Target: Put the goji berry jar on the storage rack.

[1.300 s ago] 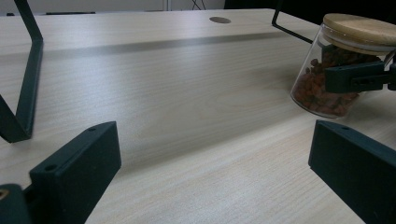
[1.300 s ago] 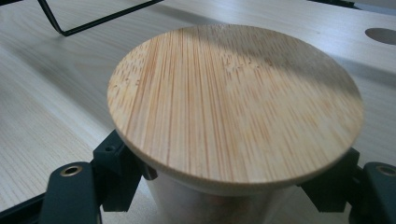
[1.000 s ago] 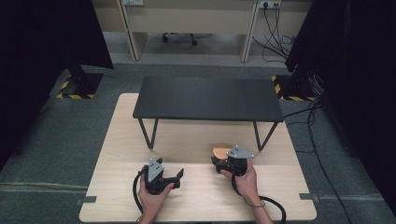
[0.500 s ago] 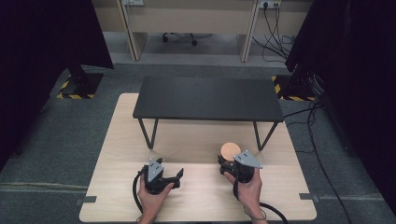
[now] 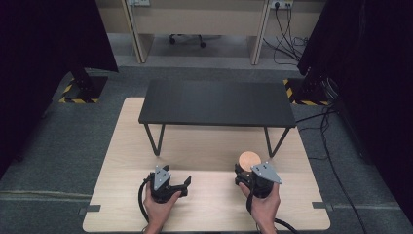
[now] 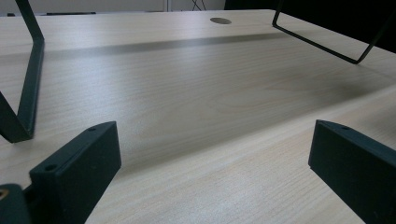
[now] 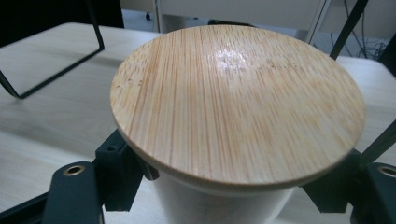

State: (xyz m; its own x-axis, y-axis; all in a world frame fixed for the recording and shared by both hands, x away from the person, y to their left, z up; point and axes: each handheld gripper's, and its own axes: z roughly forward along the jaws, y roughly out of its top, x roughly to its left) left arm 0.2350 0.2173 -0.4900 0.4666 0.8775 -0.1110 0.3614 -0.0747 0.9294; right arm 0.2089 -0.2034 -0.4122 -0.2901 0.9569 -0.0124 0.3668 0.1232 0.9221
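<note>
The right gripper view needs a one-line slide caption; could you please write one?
Right gripper closed around a white jar topped with a bamboo lid.

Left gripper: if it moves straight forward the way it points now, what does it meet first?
Probably nothing soon: between the open jaws of the left gripper lies bare table. The bench leg stands far off, right of the line.

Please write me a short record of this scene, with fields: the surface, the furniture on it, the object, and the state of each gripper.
surface: light wooden table
furniture: low black bench with thin metal legs, standing on the table
object: white jar with a round bamboo lid, upright, in front of the bench's right leg
left gripper: jaws wide apart, nothing between them, low over bare wood
right gripper: jaws on either side of the jar just under the lid, closed on it
hands: one on each gripper, at the table's near edge
</note>
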